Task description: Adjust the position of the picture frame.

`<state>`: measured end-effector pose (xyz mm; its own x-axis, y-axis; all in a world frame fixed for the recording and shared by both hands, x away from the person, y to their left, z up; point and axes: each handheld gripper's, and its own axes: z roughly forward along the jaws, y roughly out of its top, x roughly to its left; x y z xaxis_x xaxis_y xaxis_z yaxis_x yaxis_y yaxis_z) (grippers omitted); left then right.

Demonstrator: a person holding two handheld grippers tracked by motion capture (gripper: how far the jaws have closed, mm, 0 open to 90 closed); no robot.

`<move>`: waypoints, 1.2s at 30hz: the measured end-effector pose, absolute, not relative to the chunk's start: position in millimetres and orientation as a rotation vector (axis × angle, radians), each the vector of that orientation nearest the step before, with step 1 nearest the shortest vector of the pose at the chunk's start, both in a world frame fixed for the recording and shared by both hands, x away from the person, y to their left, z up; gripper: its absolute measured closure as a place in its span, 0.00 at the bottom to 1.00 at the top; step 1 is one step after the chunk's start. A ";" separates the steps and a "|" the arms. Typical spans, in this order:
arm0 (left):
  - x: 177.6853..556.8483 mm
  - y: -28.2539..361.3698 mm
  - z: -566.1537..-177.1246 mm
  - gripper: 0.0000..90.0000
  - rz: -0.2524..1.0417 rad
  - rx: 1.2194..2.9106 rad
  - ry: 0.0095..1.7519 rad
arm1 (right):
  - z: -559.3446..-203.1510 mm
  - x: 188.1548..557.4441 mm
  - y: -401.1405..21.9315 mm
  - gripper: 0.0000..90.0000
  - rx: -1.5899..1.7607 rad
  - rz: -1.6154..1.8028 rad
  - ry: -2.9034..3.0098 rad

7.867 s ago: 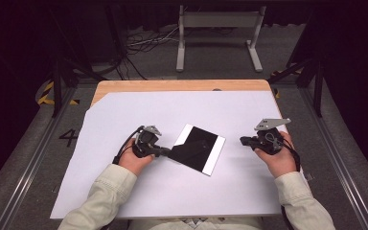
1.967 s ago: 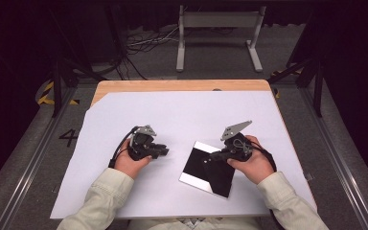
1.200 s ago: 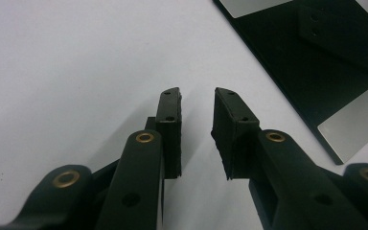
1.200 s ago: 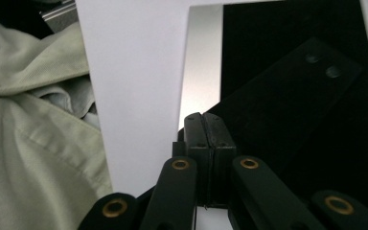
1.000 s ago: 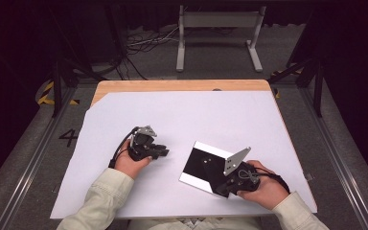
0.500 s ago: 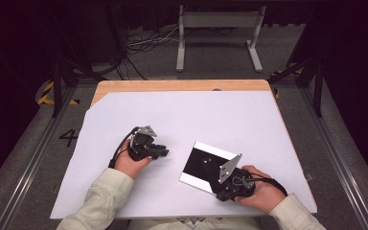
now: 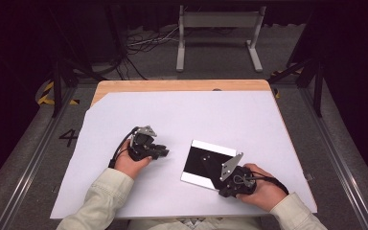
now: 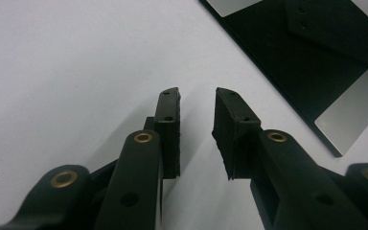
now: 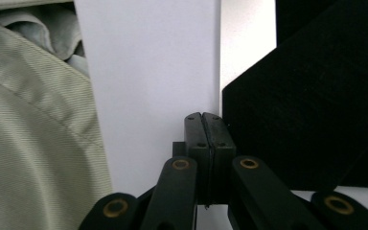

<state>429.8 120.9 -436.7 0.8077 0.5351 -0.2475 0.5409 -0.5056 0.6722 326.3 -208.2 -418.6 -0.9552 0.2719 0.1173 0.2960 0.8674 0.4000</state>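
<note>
A black square sheet [image 7: 203,162] with white strips along its far and near edges lies flat on the white table cover [image 7: 187,115], right of centre. My right gripper [image 7: 221,190] is at the sheet's near right corner with its jaws shut. In the right gripper view, the right gripper [image 9: 202,115] has its pads pressed together with nothing between them, just beside the black sheet [image 9: 306,110]. My left gripper [image 7: 165,152] rests to the sheet's left, pointing at it. Seen in the left gripper view, my left gripper [image 8: 196,93] stands partly open and empty, short of the sheet [image 8: 292,52].
The white cover leaves a strip of wooden tabletop [image 7: 182,85] bare at the far edge. A metal stand [image 7: 218,28] and cables are on the floor beyond. The person's pale sleeve [image 9: 33,134] lies near the table's front edge.
My right gripper has slid from the sheet's right side to its near right corner, turning leftward. The sheet sits farther right than at first. The left gripper has stayed put.
</note>
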 end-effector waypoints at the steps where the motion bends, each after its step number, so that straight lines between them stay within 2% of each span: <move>1: 429.6 120.7 -436.8 0.80 -0.009 2.205 0.792 | -418.8 327.6 -209.4 1.00 -0.454 -0.664 -2.986; 18: 430.0 120.6 -437.3 0.80 -0.007 2.211 0.788 | -422.0 349.4 -230.3 1.00 -0.689 -0.824 -3.073; 36: 430.3 120.7 -437.3 0.80 -0.007 2.213 0.787 | -426.9 355.4 -221.9 1.00 -0.809 -0.946 -3.112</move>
